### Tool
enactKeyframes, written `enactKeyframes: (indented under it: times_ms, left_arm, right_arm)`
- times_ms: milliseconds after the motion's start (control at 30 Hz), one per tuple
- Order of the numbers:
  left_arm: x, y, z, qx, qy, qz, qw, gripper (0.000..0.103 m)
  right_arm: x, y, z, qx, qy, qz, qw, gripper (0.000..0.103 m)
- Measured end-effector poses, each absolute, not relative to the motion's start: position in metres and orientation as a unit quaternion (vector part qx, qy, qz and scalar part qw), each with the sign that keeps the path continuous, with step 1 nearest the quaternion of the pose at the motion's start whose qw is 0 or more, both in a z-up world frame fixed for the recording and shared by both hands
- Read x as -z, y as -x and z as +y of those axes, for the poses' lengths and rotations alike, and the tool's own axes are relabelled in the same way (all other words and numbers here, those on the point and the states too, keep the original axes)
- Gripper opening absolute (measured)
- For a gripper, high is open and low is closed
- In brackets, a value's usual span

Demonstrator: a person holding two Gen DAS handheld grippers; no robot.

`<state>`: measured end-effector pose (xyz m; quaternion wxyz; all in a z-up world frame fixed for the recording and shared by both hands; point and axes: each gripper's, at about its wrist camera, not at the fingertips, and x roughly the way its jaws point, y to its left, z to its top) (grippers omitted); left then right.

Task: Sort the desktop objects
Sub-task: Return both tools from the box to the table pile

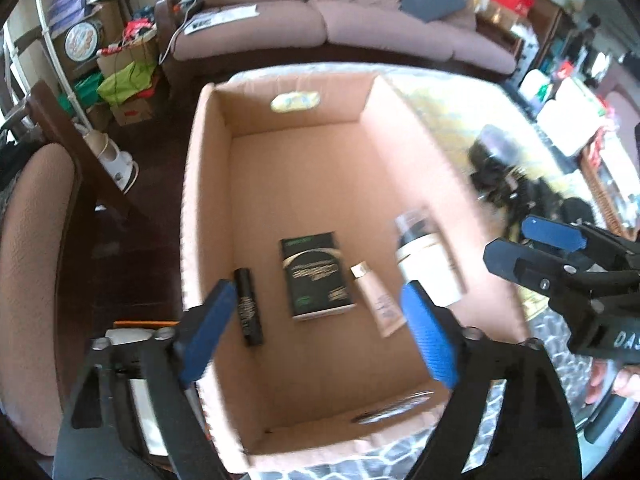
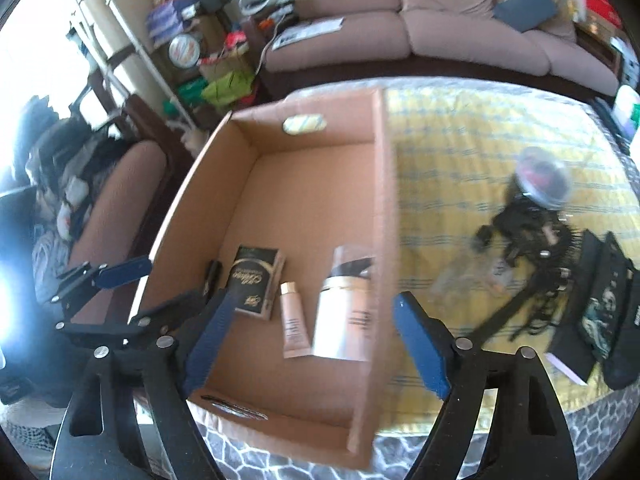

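An open cardboard box (image 1: 208, 168) (image 2: 384, 216) stands on the table. In it lie a black tube (image 1: 249, 306), a black-and-gold packet (image 1: 316, 276) (image 2: 256, 280), a beige tube (image 1: 378, 300) (image 2: 294, 326) and a white bottle with a clear cap (image 1: 428, 264) (image 2: 346, 312). My left gripper (image 1: 318, 330) is open and empty above the box's near end. My right gripper (image 2: 316, 344) is open and empty over the box's near right part; it also shows in the left wrist view (image 1: 540, 248).
Right of the box, on the yellow checked cloth (image 2: 460, 152), lie a round dark jar (image 2: 542, 182), a tangle of black items (image 2: 532, 248) and a dark pouch (image 2: 600, 312). A sofa (image 1: 340, 20) stands behind and a padded chair (image 1: 32, 260) to the left.
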<state>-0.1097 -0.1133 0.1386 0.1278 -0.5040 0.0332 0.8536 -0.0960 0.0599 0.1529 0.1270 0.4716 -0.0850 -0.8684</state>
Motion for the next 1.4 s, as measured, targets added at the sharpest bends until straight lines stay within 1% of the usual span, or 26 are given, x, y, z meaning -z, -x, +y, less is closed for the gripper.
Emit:
enactKeyframes:
  times_ms: [33, 100, 367, 600, 800, 867, 967, 1067, 1167, 1233, 1300, 1333, 1400]
  left_arm:
    - [-0.144, 0.107, -0.107, -0.856, 0.498, 0.032, 0.135, 0.093]
    - [-0.15, 0.104, -0.094, -0.858, 0.491, 0.033, 0.144, 0.095]
    - [-0.162, 0.092, -0.017, -0.855, 0.475, 0.063, 0.2, 0.096]
    - [-0.149, 0.094, 0.048, -0.843, 0.477, 0.103, 0.225, 0.096]
    - [-0.136, 0.103, 0.097, -0.835, 0.475, 0.136, 0.241, 0.095]
    - [-0.131, 0.11, 0.114, -0.833, 0.476, 0.145, 0.243, 0.095]
    - [-0.121, 0.118, 0.135, -0.829, 0.474, 0.168, 0.243, 0.093]
    - [-0.107, 0.123, 0.159, -0.823, 0.472, 0.196, 0.246, 0.091]
    - [-0.093, 0.127, 0.178, -0.818, 0.474, 0.214, 0.246, 0.086]
    - [-0.082, 0.129, 0.189, -0.815, 0.473, 0.232, 0.242, 0.077]
    - [-0.069, 0.132, 0.201, -0.812, 0.472, 0.25, 0.236, 0.071]
    - [-0.065, 0.133, 0.204, -0.81, 0.473, 0.254, 0.235, 0.07]
    - [-0.054, 0.135, 0.209, -0.805, 0.479, 0.255, 0.238, 0.07]
  right_arm:
    - [-0.156, 0.094, 0.065, 0.87, -0.469, -0.088, 0.122, 0.087]
    - [-0.161, 0.089, 0.083, 0.875, -0.462, -0.096, 0.111, 0.088]
    - [-0.166, 0.064, 0.176, 0.883, -0.446, -0.136, 0.052, 0.088]
    - [-0.149, 0.054, 0.241, 0.88, -0.45, -0.151, 0.019, 0.088]
    - [-0.128, 0.055, 0.276, 0.875, -0.451, -0.172, 0.006, 0.084]
    - [-0.122, 0.056, 0.284, 0.876, -0.45, -0.175, 0.006, 0.081]
    - [-0.114, 0.059, 0.293, 0.878, -0.447, -0.17, 0.003, 0.073]
    - [-0.11, 0.061, 0.303, 0.881, -0.44, -0.176, -0.001, 0.069]
    - [-0.107, 0.062, 0.313, 0.882, -0.433, -0.185, -0.005, 0.068]
    - [-0.106, 0.061, 0.319, 0.883, -0.431, -0.184, -0.007, 0.068]
    - [-0.106, 0.061, 0.322, 0.884, -0.43, -0.181, -0.008, 0.068]
    - [-0.106, 0.06, 0.322, 0.885, -0.429, -0.179, -0.008, 0.068]
    - [-0.106, 0.058, 0.324, 0.886, -0.428, -0.179, -0.003, 0.068]
